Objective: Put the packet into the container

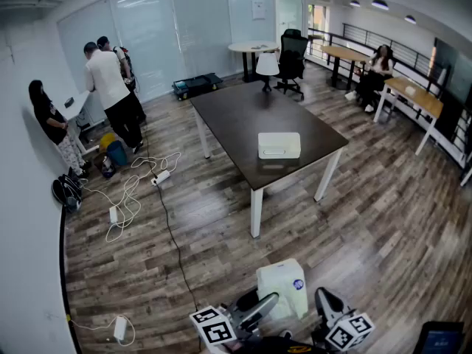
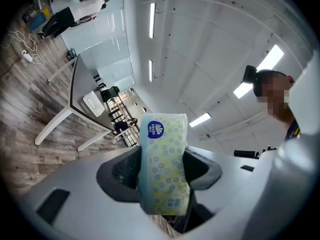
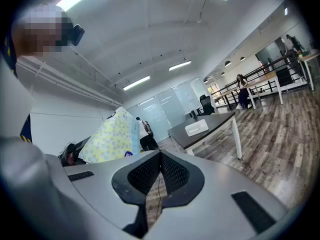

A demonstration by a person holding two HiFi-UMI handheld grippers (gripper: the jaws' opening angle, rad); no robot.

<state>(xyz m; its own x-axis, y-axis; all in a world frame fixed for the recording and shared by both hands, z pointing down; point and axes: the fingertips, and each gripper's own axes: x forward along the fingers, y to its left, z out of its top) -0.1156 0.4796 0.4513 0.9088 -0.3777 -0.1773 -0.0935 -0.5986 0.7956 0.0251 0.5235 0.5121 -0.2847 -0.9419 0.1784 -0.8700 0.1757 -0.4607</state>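
Observation:
A pale tissue packet [image 2: 164, 164] with yellow and blue ring print and a round blue logo sits between the two dark pads of my left gripper [image 2: 161, 171], which is shut on it. In the head view the packet [image 1: 282, 288] shows white at the bottom centre, above the left gripper [image 1: 254, 314]. The right gripper [image 1: 324, 304] is beside it, with its jaws [image 3: 159, 173] shut and nothing between them; the packet [image 3: 111, 139] appears at its left. The white container [image 1: 279, 145] lies on the dark table [image 1: 243, 113], far ahead.
Cables and a power strip [image 1: 161, 176] lie on the wooden floor left of the table. Two people [image 1: 110, 87] stand at the glass wall, one crouches at far left, and another sits at the desks [image 1: 413, 94] on the right. An office chair [image 1: 291, 61] stands behind the table.

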